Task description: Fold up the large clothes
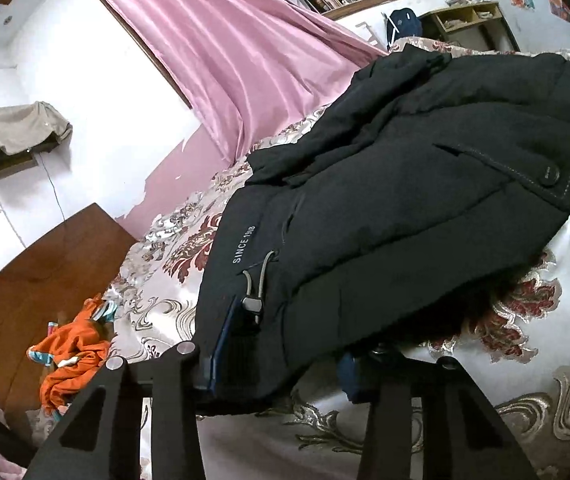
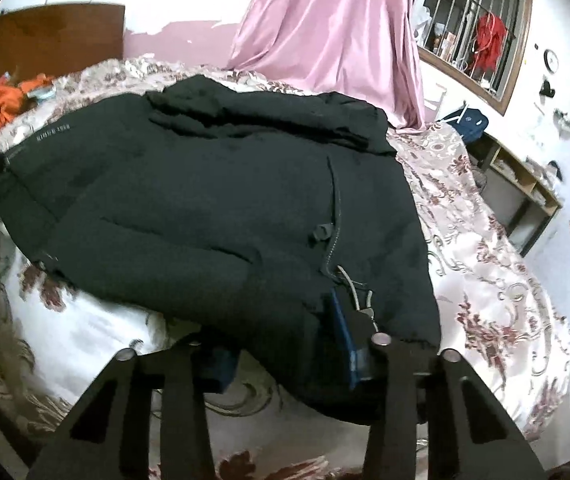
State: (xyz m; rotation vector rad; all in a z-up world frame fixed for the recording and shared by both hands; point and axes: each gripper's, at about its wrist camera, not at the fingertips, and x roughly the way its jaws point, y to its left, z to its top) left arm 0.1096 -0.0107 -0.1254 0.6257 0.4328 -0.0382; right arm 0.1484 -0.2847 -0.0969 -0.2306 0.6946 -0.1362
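- The bed [image 1: 545,420], under a floral satin cover, carries everything; it gives a broad flat surface for spreading a bulky garment, which I judge is why the work is done here.
- The black padded jacket [image 1: 385,200] [image 2: 205,208] lies across the middle of the bed, hem toward both cameras, with its upper part bunched at the far end near the pink curtain [image 1: 221,48]. Whether that bunch is a hood or a sleeve folded in is hard to make out against the dark cloth.
- An orange garment [image 1: 73,352] lies crumpled near the wooden headboard [image 1: 45,264], well apart from the jacket, probably set aside.
- The left hand-held gripper [image 1: 277,364] is at the hem on the side with the "SINCE" lettering, its jaws pinching the jacket's hem beside the drawcord toggle [image 1: 253,304]. One blue pad shows against the cloth; the other is partly buried under the fold.
- The right hand-held gripper [image 2: 289,360] is at the hem by the zip, its jaws pinching the hem too. One grip at each side of the hem suits lifting it to fold toward the collar.
- The underside of the hem and the actual contact of the pads are hidden by the fabric.
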